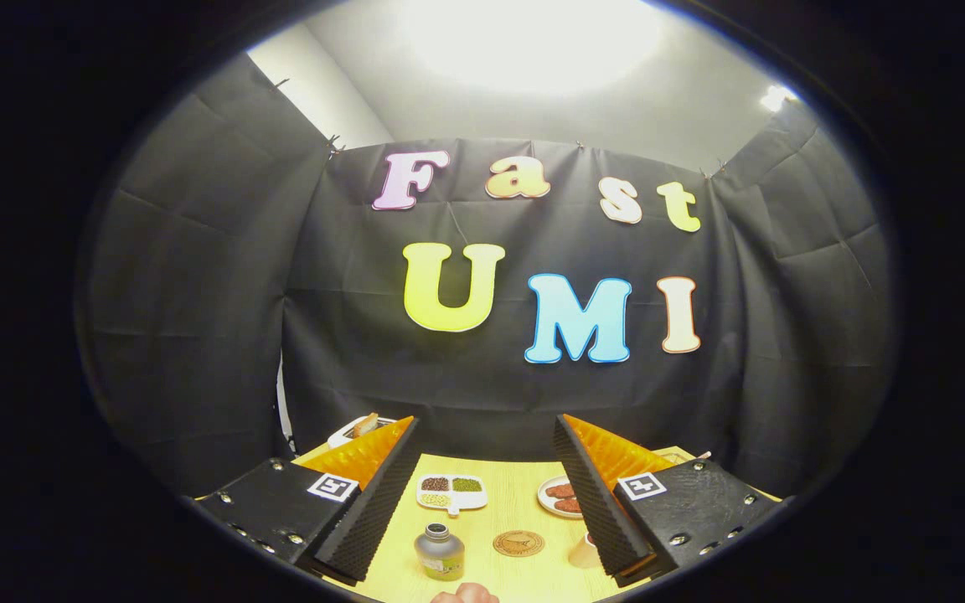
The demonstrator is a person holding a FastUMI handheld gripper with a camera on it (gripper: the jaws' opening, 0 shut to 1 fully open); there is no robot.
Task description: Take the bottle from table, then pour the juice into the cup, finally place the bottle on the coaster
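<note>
Hand-held gripper [482, 494] held high over desk [516, 502], fingers spread wide, nothing clamped. Bottle [439, 553] seen upright between fingers, low ahead, untouched. Coaster [518, 543] laid just beside; cup [585, 553] partly hidden by right finger.

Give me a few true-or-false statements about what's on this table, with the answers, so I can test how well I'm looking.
1. The gripper is open, with nothing between its fingers. True.
2. The bottle lies on its side. False: it stands upright on the table.
3. The bottle sits on the coaster. False: the coaster is bare, beside the bottle and apart from it.
4. A divided dish of grains lies beyond the bottle. True.
5. The cup stands in the middle of the table. False: it is partly hidden behind one finger, past the coaster from the bottle.
</note>
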